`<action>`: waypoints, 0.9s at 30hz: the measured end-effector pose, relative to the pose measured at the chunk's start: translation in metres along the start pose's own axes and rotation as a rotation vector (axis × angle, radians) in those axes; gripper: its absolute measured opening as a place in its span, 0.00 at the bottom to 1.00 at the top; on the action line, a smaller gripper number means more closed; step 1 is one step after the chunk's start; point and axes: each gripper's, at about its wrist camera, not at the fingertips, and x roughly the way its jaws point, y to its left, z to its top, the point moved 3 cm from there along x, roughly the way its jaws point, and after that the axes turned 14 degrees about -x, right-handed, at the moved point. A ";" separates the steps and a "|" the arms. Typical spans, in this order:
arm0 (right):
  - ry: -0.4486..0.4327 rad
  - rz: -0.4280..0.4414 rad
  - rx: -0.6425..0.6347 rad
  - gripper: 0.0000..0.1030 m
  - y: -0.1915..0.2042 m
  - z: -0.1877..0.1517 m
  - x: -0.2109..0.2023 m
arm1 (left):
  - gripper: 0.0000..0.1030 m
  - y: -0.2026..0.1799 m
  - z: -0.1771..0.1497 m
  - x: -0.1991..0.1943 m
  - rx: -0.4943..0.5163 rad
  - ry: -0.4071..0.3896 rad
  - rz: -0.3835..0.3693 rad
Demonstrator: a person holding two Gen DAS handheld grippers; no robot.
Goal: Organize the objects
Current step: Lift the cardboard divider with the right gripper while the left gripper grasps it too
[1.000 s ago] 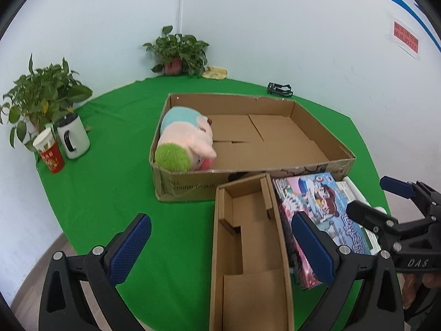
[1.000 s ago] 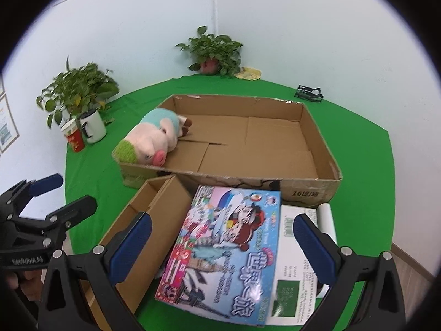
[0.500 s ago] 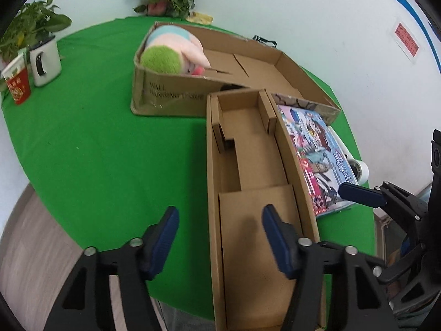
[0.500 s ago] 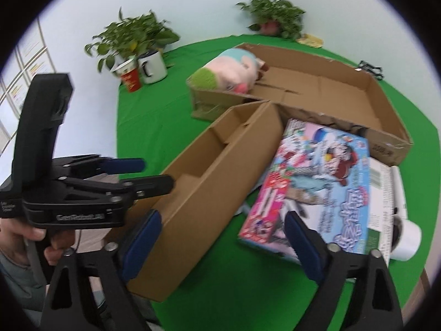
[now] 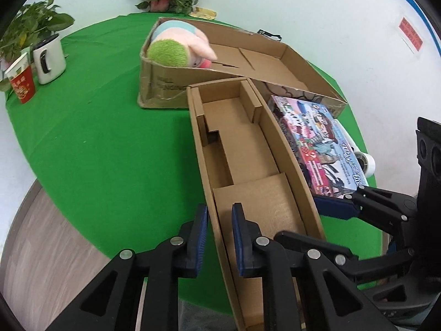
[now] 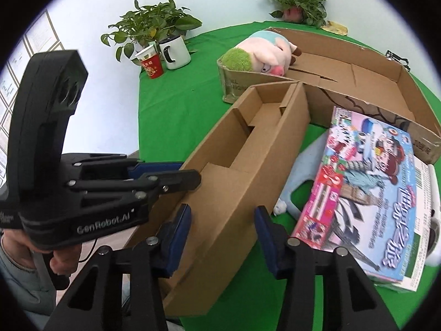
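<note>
- The left gripper (image 5: 219, 230) is clamped narrow on the left wall of the long box (image 5: 248, 149), one pad outside and one inside.
- The right gripper (image 6: 222, 230) straddles the box's right wall near its near end; its jaws are closing, and I cannot tell whether the pads touch the cardboard yet.
- The long box lies on the green table (image 5: 96, 138), its far end touching the big tray (image 5: 275, 63).
- A plush pig (image 6: 261, 53) lies in the tray's left corner.
- A game box (image 6: 366, 182) lies just right of the long box, resting on other items.
- A mug (image 5: 49, 59), a red cup (image 5: 23, 82) and plants (image 6: 148, 24) stand at the table's far left edge.
</note>
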 end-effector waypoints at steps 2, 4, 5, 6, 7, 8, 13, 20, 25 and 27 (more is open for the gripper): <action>-0.006 0.018 0.016 0.47 -0.002 0.002 0.004 | 0.15 0.004 0.000 -0.002 -0.025 0.005 -0.022; -0.007 0.011 0.023 0.47 -0.005 0.002 0.005 | 0.19 0.006 0.002 -0.003 -0.037 -0.003 -0.010; -0.006 0.002 0.024 0.47 -0.006 0.002 0.004 | 0.24 0.006 0.002 -0.003 -0.041 -0.001 -0.011; -0.004 -0.003 0.025 0.47 -0.006 0.000 0.003 | 0.24 0.006 0.002 -0.003 -0.043 -0.003 -0.007; -0.001 -0.004 0.025 0.47 -0.006 -0.001 0.002 | 0.24 0.006 0.003 0.000 -0.043 -0.003 0.003; 0.002 -0.008 0.019 0.47 -0.006 -0.002 0.001 | 0.24 0.006 0.003 0.001 -0.043 0.001 0.005; 0.030 -0.014 0.002 0.45 -0.001 -0.005 0.007 | 0.23 0.003 -0.001 0.010 -0.034 0.020 0.022; 0.048 -0.040 0.035 0.27 -0.008 -0.009 0.013 | 0.16 -0.001 -0.004 0.010 -0.047 0.027 0.024; 0.045 -0.046 0.051 0.25 -0.010 -0.010 0.014 | 0.16 -0.001 -0.005 0.009 -0.058 0.034 0.033; 0.042 -0.044 0.064 0.25 -0.011 -0.009 0.014 | 0.16 -0.001 -0.005 0.009 -0.065 0.034 0.035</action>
